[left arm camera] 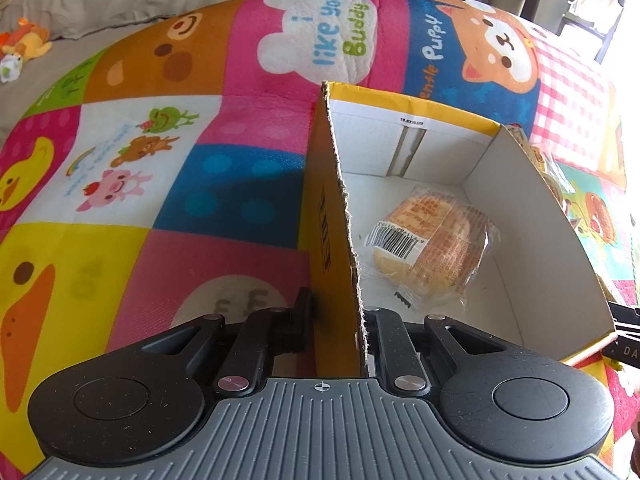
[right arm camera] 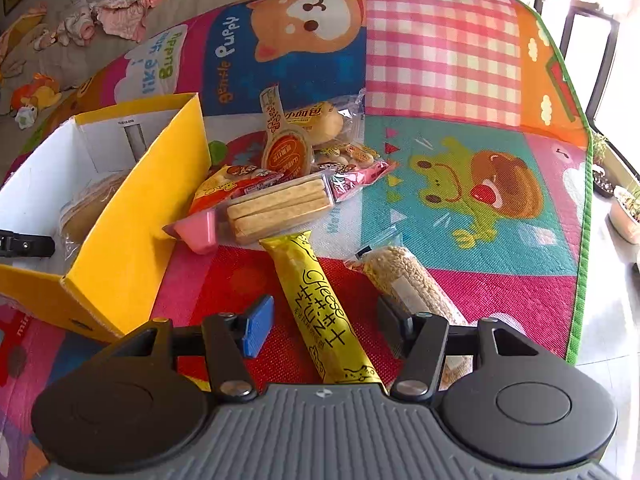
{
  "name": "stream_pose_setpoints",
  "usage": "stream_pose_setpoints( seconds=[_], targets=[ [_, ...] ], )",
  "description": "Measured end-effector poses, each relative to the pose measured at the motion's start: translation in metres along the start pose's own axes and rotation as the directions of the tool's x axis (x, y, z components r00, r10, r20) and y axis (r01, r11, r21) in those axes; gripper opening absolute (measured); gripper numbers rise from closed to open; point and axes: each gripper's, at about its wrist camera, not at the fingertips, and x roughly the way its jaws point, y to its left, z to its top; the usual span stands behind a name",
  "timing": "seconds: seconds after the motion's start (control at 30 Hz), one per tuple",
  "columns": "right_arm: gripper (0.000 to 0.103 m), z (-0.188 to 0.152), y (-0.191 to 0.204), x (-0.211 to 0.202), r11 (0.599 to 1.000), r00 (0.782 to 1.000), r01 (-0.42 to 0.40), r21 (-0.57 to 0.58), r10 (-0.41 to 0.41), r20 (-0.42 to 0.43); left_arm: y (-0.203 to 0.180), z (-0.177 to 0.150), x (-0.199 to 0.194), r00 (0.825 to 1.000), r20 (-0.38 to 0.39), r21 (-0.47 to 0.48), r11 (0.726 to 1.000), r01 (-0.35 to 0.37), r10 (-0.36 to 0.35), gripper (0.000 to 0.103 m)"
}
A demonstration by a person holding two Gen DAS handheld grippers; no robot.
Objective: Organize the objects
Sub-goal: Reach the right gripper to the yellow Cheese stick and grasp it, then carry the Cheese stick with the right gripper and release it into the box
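Observation:
A yellow cardboard box (left arm camera: 326, 216) with a white inside stands on the play mat; it also shows in the right wrist view (right arm camera: 132, 216). My left gripper (left arm camera: 336, 320) is shut on the box's near left wall. A wrapped bread bun (left arm camera: 434, 246) lies inside the box. My right gripper (right arm camera: 324, 320) is open, its fingers on either side of a yellow cheese stick packet (right arm camera: 320, 304) that lies on the mat. A rice cracker roll (right arm camera: 404, 284) lies just right of it.
A pile of snack packets lies beyond the cheese stick: a biscuit pack (right arm camera: 280, 208), a pink item (right arm camera: 198, 230), small bread bags (right arm camera: 316, 124). The colourful play mat (right arm camera: 460, 80) ends at a green edge on the right. Clothes and soft toys lie at the far left.

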Motion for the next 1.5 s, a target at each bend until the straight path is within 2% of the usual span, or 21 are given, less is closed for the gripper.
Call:
stream_pose_setpoints(
  seconds=[0.07,0.13,0.2,0.37,0.47,0.63,0.77,0.83,0.87,1.03,1.13,1.27,1.4,1.5],
  targets=[
    [0.052,0.0,-0.002,0.003,1.0,1.0,-0.013,0.023,0.013,-0.012,0.0,0.0,0.0,1.0,0.0,0.0,1.0,0.001,-0.001,0.015],
    [0.031,-0.002,-0.001,-0.004,0.999,0.999,-0.041,0.011,0.041,-0.024,-0.001,0.0,0.0,1.0,-0.002,0.0,1.0,-0.002,0.002,0.015],
    [0.023,-0.007,0.001,-0.012,0.998,0.997,-0.07,0.002,0.07,-0.043,-0.001,0.0,0.0,1.0,-0.001,0.001,1.0,-0.005,0.005,0.015],
    [0.022,-0.027,0.008,-0.044,0.993,0.99,-0.113,-0.032,0.109,-0.094,-0.001,0.0,0.0,1.0,-0.001,0.003,1.0,-0.005,0.005,0.015],
    [0.021,-0.036,0.013,-0.069,0.987,0.985,-0.148,-0.058,0.142,-0.097,-0.001,0.0,0.0,1.0,0.0,0.003,1.0,-0.004,0.004,0.015],
    [0.021,-0.037,0.019,-0.114,0.976,0.978,-0.204,-0.071,0.2,-0.057,-0.001,-0.001,0.0,1.0,0.002,-0.009,1.0,-0.003,0.003,0.015],
    [0.02,-0.03,0.024,-0.141,0.973,0.976,-0.217,-0.073,0.218,0.003,0.001,-0.001,0.0,1.0,0.001,-0.014,1.0,0.003,-0.002,0.015],
    [0.01,-0.025,0.023,-0.153,0.969,0.97,-0.239,-0.063,0.241,0.027,0.001,0.0,0.0,1.0,0.001,-0.015,1.0,0.001,-0.001,0.015],
    [0.009,-0.022,0.023,-0.16,0.966,0.966,-0.251,-0.061,0.253,0.044,0.001,-0.001,0.0,1.0,0.001,-0.015,1.0,0.001,-0.001,0.015],
    [0.01,0.0,0.03,-0.186,0.963,0.953,-0.249,-0.105,0.263,0.153,0.002,-0.001,0.0,1.0,0.004,-0.02,1.0,0.005,-0.005,0.015],
    [0.01,0.006,0.032,-0.182,0.965,0.955,-0.238,-0.113,0.254,0.154,0.002,-0.001,0.0,1.0,0.001,-0.026,1.0,0.007,-0.007,0.015],
    [0.012,0.001,0.028,-0.163,0.976,0.972,-0.195,-0.093,0.205,0.117,0.002,0.0,0.0,1.0,-0.005,-0.025,1.0,0.007,-0.007,0.015],
    [0.049,-0.015,0.025,-0.15,0.982,0.983,-0.159,-0.102,0.168,0.078,0.001,-0.001,0.0,1.0,0.003,-0.018,1.0,0.005,-0.005,0.015],
    [0.052,-0.031,0.027,-0.14,0.977,0.984,-0.167,-0.13,0.174,0.039,0.001,-0.001,0.001,1.0,0.004,-0.017,1.0,0.005,-0.004,0.015]
  ],
)
